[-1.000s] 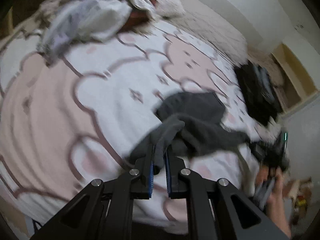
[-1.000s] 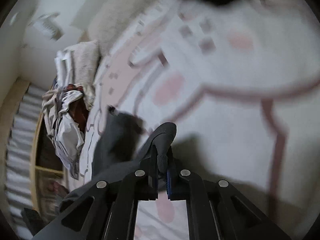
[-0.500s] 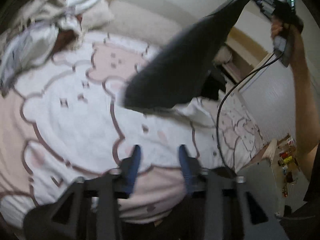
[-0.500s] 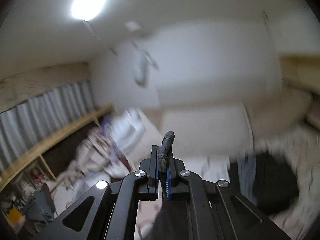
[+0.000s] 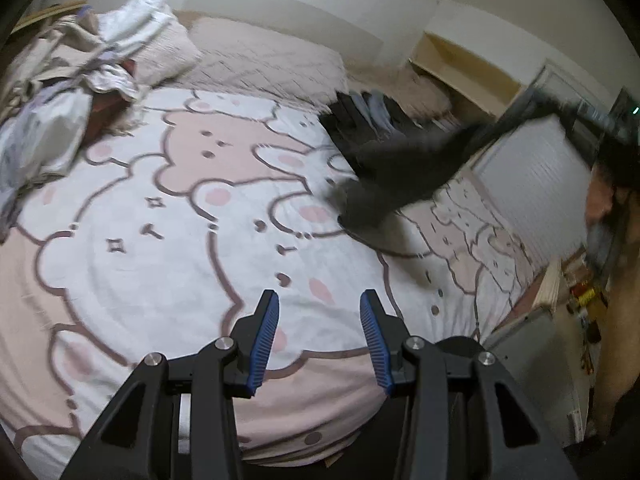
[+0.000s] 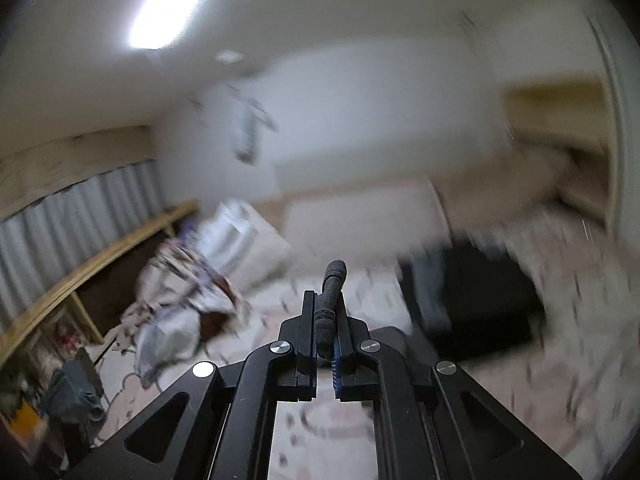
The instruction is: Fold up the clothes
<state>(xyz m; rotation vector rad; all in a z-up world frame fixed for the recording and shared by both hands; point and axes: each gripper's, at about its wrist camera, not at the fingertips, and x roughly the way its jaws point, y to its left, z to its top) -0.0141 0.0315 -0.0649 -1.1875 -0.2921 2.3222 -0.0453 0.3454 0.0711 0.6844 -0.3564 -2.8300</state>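
The left gripper (image 5: 318, 338) is hovering above the bed (image 5: 168, 240) with its jaws spread wide and nothing between the blue pads (image 5: 264, 340). The right gripper (image 6: 325, 332) is raised high at the right of the bed, its jaws pinched on one end of a grey garment (image 5: 400, 176); a short rolled tip of the cloth is poking up past the fingers (image 6: 308, 320) in the right wrist view. From that grip the garment is hanging down and leftward in a blurred swing, its lower end reaching the bedcover (image 5: 120, 184) near the right side, though I cannot tell whether it is touching. The bedcover is white and pink with a cartoon bear pattern. A heap of light clothes (image 5: 60, 92) is lying at the far left corner of the bed beside a pillow (image 5: 168, 48), and a dark stack (image 5: 360, 120) is sitting at the far right, just behind the hanging garment.
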